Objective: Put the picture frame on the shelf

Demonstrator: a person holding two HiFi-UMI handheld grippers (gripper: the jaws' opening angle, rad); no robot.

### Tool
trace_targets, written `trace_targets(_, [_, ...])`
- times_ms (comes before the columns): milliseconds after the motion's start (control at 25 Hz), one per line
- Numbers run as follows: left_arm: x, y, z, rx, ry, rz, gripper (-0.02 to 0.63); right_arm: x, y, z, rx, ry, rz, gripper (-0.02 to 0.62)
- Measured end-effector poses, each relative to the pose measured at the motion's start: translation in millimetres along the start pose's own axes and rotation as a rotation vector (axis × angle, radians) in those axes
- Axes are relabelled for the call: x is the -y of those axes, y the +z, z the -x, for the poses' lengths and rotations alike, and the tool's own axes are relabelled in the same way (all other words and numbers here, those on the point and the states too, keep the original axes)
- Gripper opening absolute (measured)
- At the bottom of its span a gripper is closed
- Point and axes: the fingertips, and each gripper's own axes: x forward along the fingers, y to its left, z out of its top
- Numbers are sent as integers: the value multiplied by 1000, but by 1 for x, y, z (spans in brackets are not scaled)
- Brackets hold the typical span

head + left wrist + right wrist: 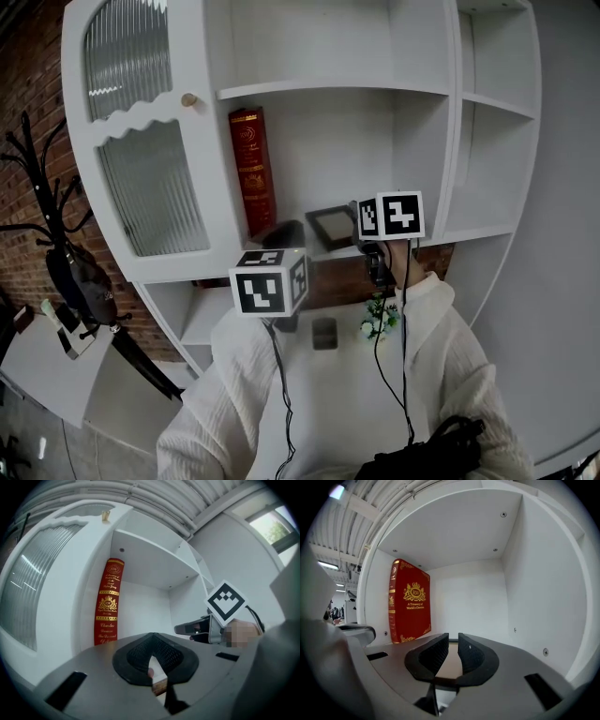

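Observation:
The dark-edged picture frame sits tilted at the middle shelf of the white unit, to the right of the red book. My right gripper is at the frame's right side. In the right gripper view its jaws stand close together on a thin brownish panel, which is the frame. My left gripper hovers just left of the frame, below the book. Its pads meet at the tips, with only a sliver of something pale in the gap. The left gripper view shows the right gripper reaching in.
A ribbed-glass cabinet door with a round knob hangs left of the shelf bay. The bay's right wall and ceiling are close. Small white flowers stand on the level below. A black coat rack stands at far left.

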Motion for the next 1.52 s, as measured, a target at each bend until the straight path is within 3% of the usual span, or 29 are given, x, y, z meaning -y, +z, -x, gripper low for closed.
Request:
trace_targets(280, [10, -21, 44, -27, -34, 14, 8, -27, -17, 46, 32, -18, -40, 72])
trace_targets(520, [14, -62, 84, -81, -50, 58, 8, -49, -49, 76, -2, -37, -48, 73])
trace_targets(840, [20, -119, 129, -127, -69, 126, 8, -68, -125, 113, -44, -22, -94, 72])
trace_targets(1280, [62, -182, 141, -200, -56, 142, 8, -58, -213, 128, -114, -18, -166, 67])
trace_targets(1520, [92, -218, 145, -254, -36, 206, 8, -52, -250, 134, -144, 26, -231, 66])
